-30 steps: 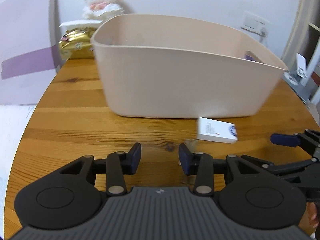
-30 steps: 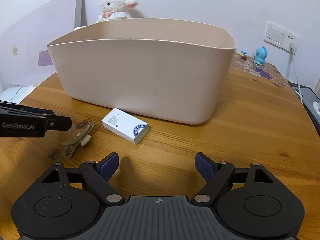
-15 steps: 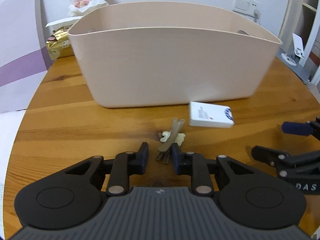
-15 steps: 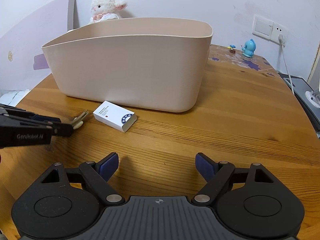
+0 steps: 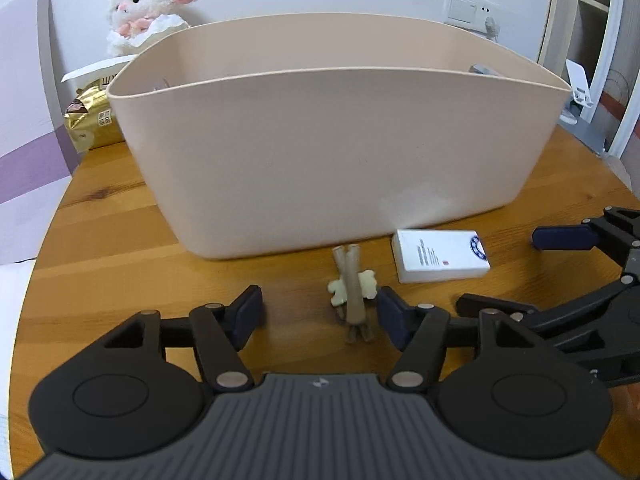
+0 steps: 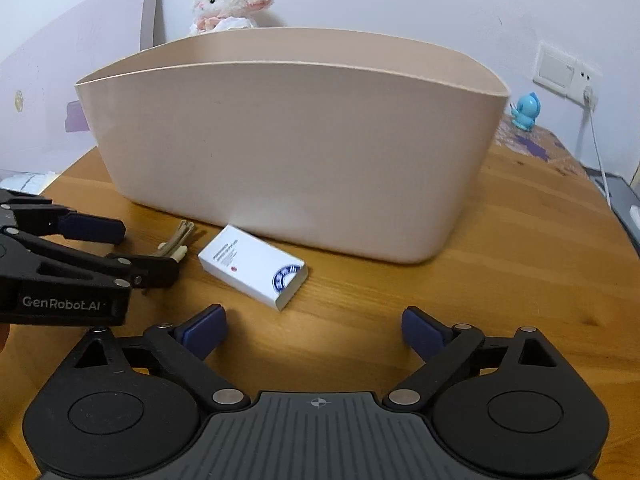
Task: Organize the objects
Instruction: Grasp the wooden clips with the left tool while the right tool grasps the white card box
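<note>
Left gripper (image 5: pixel 318 308) low over table (image 5: pixel 104 248), jaws apart, clip (image 5: pixel 352 292) lying between the pads, nearer the right pad (image 5: pixel 390 312); contact with it can't be confirmed. Clip flat on table, brown with cream trim, long axis pointing toward bin (image 5: pixel 332 148), tip just short of bin's base.

Right gripper (image 6: pixel 314 330) hovering over bare table, jaws wide apart, nothing between them. Seen at right edge of left view (image 5: pixel 552 268), same wide spread.

White box (image 5: pixel 440 256) flat on table just right of clip, close to bin's front wall, not touching it as far as visible. Blue round logo on one end, small red mark on top. In right view, box (image 6: pixel 254 270) ahead of right gripper, angled, slightly left of centre; clip (image 6: pixel 176 242) partly hidden behind left gripper (image 6: pixel 132 248).

Bin: large, beige, oval, upright mid-table. Interior mostly hidden; a grey item (image 5: pixel 482 70) peeking over rim at right end, unidentifiable.

Behind bin: plush lamb (image 5: pixel 148 12) against wall, gold packet (image 5: pixel 92 120) at left on table. Blue figurine (image 6: pixel 526 112) at far right of table in right view, wall socket (image 6: pixel 560 74) above it with a cable running down.
</note>
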Motion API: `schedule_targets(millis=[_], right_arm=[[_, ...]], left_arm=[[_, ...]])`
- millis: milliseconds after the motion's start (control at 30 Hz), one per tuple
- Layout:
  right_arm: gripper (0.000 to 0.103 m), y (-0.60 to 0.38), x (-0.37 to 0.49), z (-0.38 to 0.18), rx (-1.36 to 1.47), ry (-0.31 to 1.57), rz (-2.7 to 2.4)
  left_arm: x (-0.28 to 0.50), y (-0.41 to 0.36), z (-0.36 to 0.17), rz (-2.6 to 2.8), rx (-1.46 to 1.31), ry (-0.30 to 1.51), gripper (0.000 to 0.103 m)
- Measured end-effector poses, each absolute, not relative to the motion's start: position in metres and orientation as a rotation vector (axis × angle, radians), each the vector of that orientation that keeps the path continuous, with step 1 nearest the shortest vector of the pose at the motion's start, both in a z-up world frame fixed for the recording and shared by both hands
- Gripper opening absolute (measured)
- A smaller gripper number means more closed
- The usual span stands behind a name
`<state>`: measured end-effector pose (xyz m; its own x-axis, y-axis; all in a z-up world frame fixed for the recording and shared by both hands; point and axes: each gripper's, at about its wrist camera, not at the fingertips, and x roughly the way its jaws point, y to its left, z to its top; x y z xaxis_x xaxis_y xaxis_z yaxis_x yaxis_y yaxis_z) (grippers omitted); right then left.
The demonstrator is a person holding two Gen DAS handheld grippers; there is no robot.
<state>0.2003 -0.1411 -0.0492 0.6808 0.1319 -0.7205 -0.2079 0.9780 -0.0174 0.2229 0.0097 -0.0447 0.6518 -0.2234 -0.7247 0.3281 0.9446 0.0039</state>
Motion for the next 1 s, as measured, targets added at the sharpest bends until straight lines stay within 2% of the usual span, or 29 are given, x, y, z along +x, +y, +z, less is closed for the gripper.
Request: schedule_targets(millis=[433, 767, 900, 1000], right_arm=[[0.097, -0.154, 0.210, -0.046, -0.077, 0.801, 0.123], [0.098, -0.123, 0.207, -0.045, -0.093, 0.790, 0.179], [0.099, -0.114, 0.213, -0.049, -0.076, 0.792, 0.166], [0.099, -0.111, 0.215, -0.049, -0.071, 0.782, 0.147]], left_arm=[[0.233, 0.025, -0.045, -0.204, 0.092, 0.812, 0.066], [0.222, 0.041, -0.043, -0.198, 0.093, 0.840, 0.065], [0.223, 0.043, -0.041, -0.206, 0.101, 0.853, 0.060], [0.225, 0.049, -0.038, -0.193, 0.088, 0.870, 0.045]])
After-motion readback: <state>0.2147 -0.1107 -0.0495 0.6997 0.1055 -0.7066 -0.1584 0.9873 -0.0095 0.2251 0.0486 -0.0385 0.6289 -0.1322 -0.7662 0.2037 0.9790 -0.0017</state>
